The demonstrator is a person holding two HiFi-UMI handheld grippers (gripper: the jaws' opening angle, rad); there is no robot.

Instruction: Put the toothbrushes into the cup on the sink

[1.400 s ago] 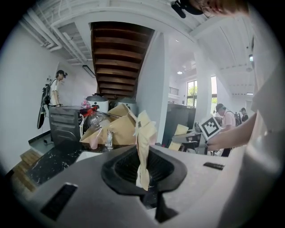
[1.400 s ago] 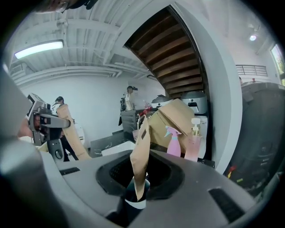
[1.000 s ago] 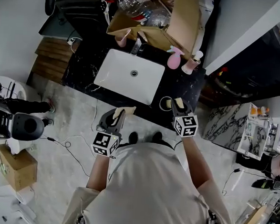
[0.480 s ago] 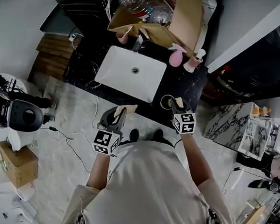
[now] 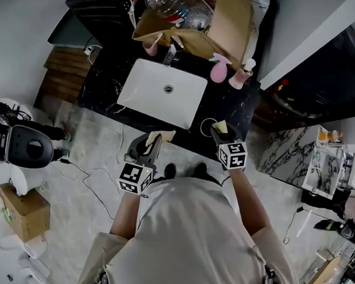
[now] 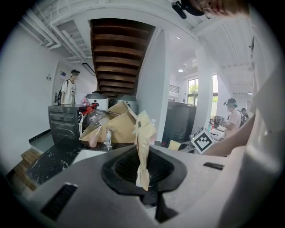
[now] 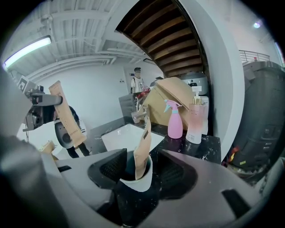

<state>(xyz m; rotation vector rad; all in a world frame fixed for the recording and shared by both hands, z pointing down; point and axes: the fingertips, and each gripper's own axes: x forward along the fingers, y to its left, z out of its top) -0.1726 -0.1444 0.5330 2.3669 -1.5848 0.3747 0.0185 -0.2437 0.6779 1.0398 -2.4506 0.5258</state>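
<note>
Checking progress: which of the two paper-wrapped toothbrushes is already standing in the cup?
The toothbrush at the right gripper: it stands in the white cup between jaws that have just been opening. The other toothbrush is clamped in the left gripper.

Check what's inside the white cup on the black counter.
One tan paper-wrapped toothbrush stands tilted in the white round cup. The cup's wall hides its lower end and the bottom.

Loft-style workspace washstand: white sink (image 5: 139, 87) in black marble counter (image 5: 235, 107), wooden stair underside (image 6: 118, 51), exposed ceiling pipes (image 6: 44, 27), cardboard box (image 5: 229, 26).
</note>
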